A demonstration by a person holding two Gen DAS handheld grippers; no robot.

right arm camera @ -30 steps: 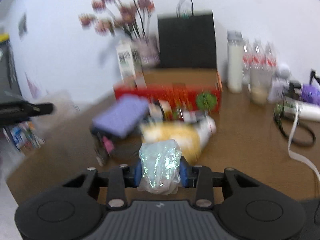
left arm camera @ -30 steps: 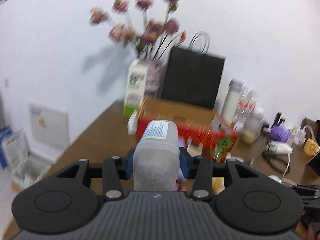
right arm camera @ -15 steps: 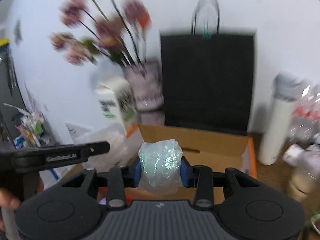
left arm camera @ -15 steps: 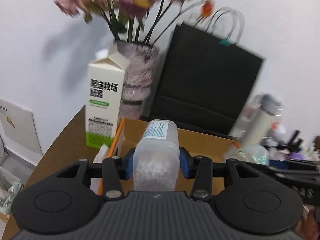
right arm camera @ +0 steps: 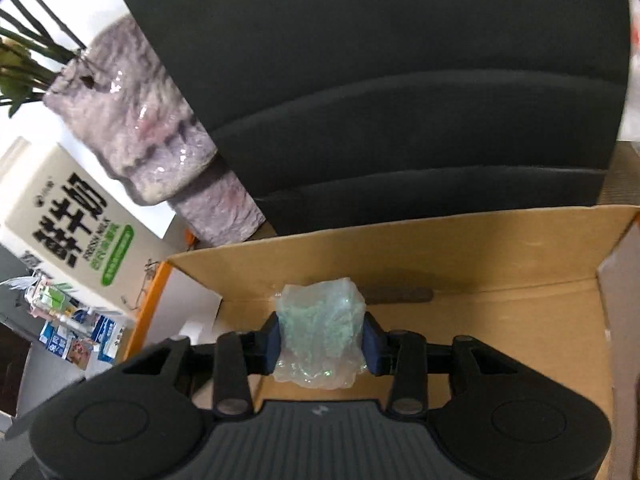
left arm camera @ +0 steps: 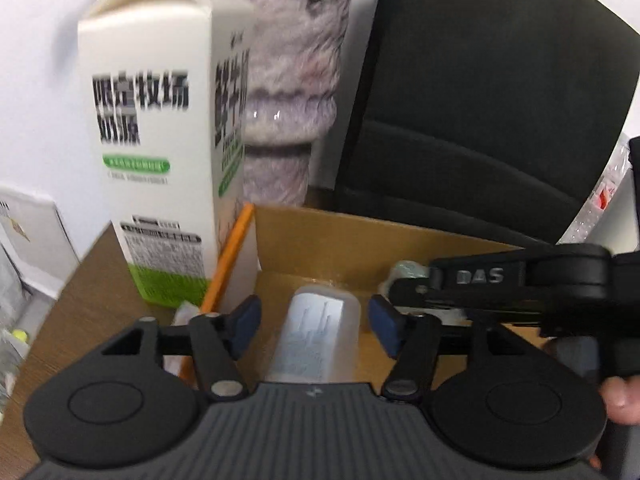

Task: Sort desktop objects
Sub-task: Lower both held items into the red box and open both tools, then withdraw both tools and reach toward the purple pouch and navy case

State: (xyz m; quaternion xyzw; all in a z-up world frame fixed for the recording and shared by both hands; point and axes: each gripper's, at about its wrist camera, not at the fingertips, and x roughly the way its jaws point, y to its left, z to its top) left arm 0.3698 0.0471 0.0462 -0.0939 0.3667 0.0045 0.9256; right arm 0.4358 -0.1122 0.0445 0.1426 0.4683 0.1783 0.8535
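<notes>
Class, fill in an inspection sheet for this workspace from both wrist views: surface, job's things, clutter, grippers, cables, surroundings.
Surface: brown wooden table, only its left edge showing.
Job's things: cardboard box, open; translucent plastic bottle in it; crinkled plastic packet over it.
Clutter: milk carton, upright, left of the box; vase behind it; black paper bag behind the box.
Grippers: left gripper open around the bottle; right gripper shut on the packet.
Cables: nothing seen.
Surroundings: white wall.

Right gripper (right arm camera: pixel 320 334) clamped on crinkly green packet (right arm camera: pixel 320 334), poised over cardboard box (right arm camera: pixel 460 240); milk carton (right arm camera: pixel 68 224) at left.
</notes>
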